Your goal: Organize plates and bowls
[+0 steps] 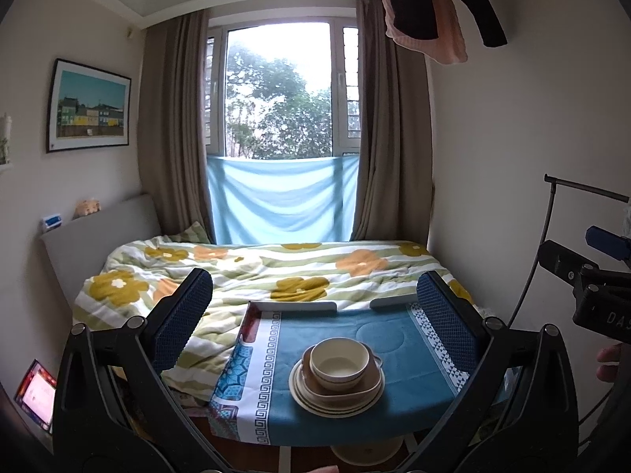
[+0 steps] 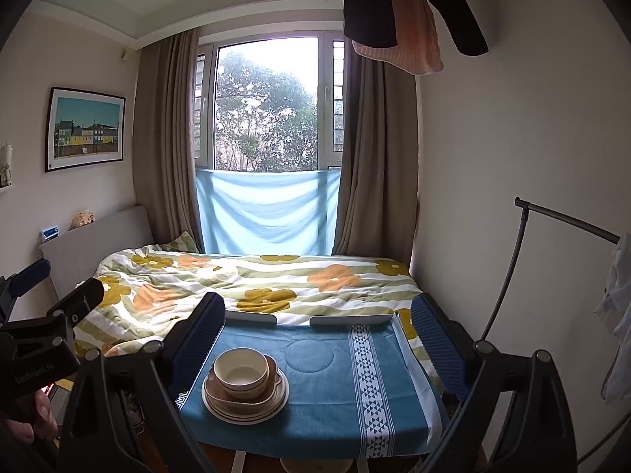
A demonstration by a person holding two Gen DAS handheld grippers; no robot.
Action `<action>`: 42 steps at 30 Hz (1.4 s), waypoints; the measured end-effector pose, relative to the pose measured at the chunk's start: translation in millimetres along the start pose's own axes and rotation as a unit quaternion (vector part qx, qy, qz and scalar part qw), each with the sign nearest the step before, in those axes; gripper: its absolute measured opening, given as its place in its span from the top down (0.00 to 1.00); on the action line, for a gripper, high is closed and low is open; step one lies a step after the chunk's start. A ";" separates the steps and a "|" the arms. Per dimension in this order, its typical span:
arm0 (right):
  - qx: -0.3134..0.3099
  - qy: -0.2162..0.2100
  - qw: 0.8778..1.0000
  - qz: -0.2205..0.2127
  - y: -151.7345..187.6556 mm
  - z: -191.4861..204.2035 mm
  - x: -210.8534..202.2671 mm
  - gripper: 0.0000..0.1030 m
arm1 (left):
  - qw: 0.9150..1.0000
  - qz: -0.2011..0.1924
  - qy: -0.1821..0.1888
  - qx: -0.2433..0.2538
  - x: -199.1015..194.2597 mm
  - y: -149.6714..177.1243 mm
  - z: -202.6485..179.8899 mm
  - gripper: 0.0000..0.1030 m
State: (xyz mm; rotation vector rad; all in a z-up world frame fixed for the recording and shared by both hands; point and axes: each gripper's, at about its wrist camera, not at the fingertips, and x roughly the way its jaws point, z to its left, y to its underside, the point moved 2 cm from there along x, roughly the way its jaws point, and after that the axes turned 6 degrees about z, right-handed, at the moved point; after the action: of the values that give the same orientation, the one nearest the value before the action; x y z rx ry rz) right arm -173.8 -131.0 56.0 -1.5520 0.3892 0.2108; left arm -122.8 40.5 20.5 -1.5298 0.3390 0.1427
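glazed cream bowl [image 1: 340, 362] atop stacked round plates [image 1: 336, 394]; both grippers [image 1: 315, 315] [image 2: 317, 339] wide apart, empty

Glossy ceramic bowl [image 1: 339, 362]; matt cloth tablecloth [image 1: 402, 339]

Two handheld grippers are raised side by side, level and pointing forward. The left gripper [image 1: 313, 307] has its jaws spread wide, gripping nothing. The right gripper [image 2: 317, 331] is likewise wide apart and empty.
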 end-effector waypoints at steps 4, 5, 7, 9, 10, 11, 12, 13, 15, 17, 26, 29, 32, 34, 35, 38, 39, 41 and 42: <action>0.002 0.001 1.000 -0.001 -1.1 -1.2 0.4 0.09 | 1.000 -0.002 0.006 -0.002 -0.7 0.5 1.7 0.00; 0.002 0.000 1.000 0.000 -0.9 -1.5 0.4 0.09 | 1.000 -0.001 0.004 -0.002 -0.4 0.7 1.4 0.00; 0.002 0.001 1.000 -0.001 -1.0 -2.0 0.0 0.09 | 1.000 0.001 -0.001 0.001 0.5 0.8 1.1 0.00; 0.002 0.000 1.000 0.000 -1.0 -2.2 0.6 0.09 | 1.000 0.002 -0.005 0.003 1.2 0.9 1.1 0.00; 0.002 0.000 1.000 -0.001 -1.0 -2.6 0.2 0.09 | 1.000 0.003 -0.006 0.003 1.4 1.0 1.3 0.00; 0.002 0.000 1.000 -0.001 -1.1 -2.5 0.3 0.09 | 1.000 0.003 -0.007 0.003 1.9 0.5 1.7 0.00; 0.001 0.000 1.000 -0.001 -0.9 -2.3 0.7 0.09 | 1.000 0.003 -0.008 0.003 2.1 0.5 1.7 0.00; 0.001 0.000 1.000 -0.001 -0.7 -2.0 0.7 0.09 | 1.000 0.003 -0.009 0.003 2.3 0.7 2.1 0.00; 0.001 -0.001 1.000 0.000 -1.1 -1.7 0.0 0.09 | 1.000 0.003 -0.011 0.003 2.4 0.7 2.7 0.00; 0.001 -0.002 1.000 0.000 -1.4 -1.6 1.0 0.09 | 1.000 0.004 -0.012 0.003 3.1 0.4 3.7 0.00; 0.000 -0.001 1.000 0.002 -2.5 -0.5 2.6 0.09 | 1.000 0.005 -0.020 0.004 5.5 -0.2 5.0 0.00; 0.001 -0.002 1.000 0.003 -2.4 -0.6 3.1 0.09 | 1.000 0.008 -0.014 0.007 7.7 -0.4 4.0 0.00; 0.001 -0.002 1.000 0.003 -2.3 -0.8 2.9 0.09 | 1.000 0.009 -0.018 0.006 8.4 0.0 3.0 0.00; 0.001 -0.002 1.000 0.003 -2.4 -1.1 3.1 0.09 | 1.000 0.006 -0.022 0.005 8.2 0.1 3.0 0.00; 0.001 -0.001 1.000 0.003 -3.1 0.0 3.3 0.09 | 1.000 0.005 -0.026 0.004 8.1 -0.1 3.0 0.00; 0.002 -0.001 1.000 0.003 -3.5 0.5 3.9 0.09 | 1.000 0.003 -0.022 0.005 8.6 -0.5 1.6 0.00; 0.002 -0.002 1.000 0.003 -3.8 0.9 4.3 0.09 | 1.000 0.002 -0.021 0.005 9.0 -0.4 1.0 0.00; 0.002 -0.001 1.000 0.005 -5.4 2.3 7.1 0.09 | 1.000 0.002 -0.020 0.005 10.5 0.1 0.1 0.00; 0.002 -0.001 1.000 0.005 -5.9 2.9 8.3 0.09 | 1.000 0.003 -0.019 0.004 11.7 0.1 -0.3 0.00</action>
State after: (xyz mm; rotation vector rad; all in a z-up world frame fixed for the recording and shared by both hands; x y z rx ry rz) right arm -163.6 -129.1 58.2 -1.5464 0.3964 0.2198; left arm -111.8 38.8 16.8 -1.5163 0.3140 0.1757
